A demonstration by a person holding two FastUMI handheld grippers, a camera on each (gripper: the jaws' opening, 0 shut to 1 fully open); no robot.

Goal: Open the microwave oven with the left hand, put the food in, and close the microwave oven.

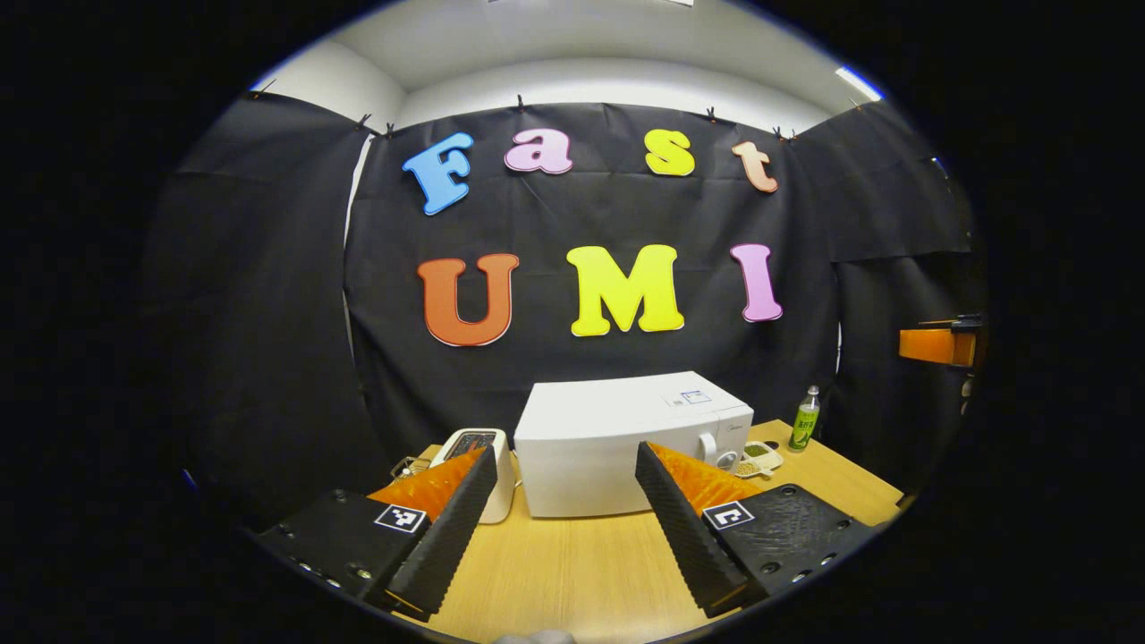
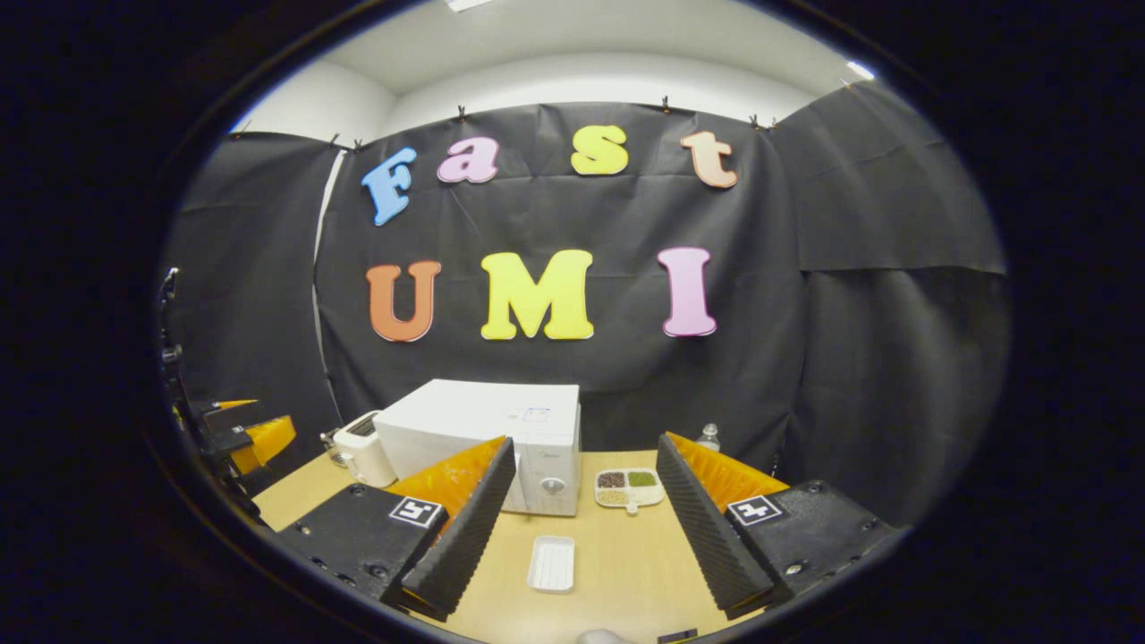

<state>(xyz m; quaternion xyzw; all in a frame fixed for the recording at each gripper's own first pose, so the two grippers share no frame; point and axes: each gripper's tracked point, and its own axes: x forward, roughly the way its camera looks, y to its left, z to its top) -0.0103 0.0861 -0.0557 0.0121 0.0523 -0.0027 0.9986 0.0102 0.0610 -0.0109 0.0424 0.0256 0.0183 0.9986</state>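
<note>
Standing shut at the back of the wooden table (image 1: pixel 572 563), the white microwave oven (image 1: pixel 617 443) shows no sign of the task having begun — I judge that opening, loading and closing are all still to do. It is a boxy white unit with a round knob on its control panel at the right, seen nearer in the right gripper view (image 2: pixel 501 438). Next in size, a white toaster (image 1: pixel 487 465) sits just beside its left flank. The left gripper (image 1: pixel 568 537) hangs well short of the door, fingers spread wide and empty; the right gripper (image 2: pixel 581 546) is likewise parted, holding nothing. Between its fingers lie a divided dish of food (image 2: pixel 629 487) beside the oven's front corner, and nearer, a small white tray (image 2: pixel 552 563). A green bottle (image 1: pixel 805 419) stands behind.
</note>
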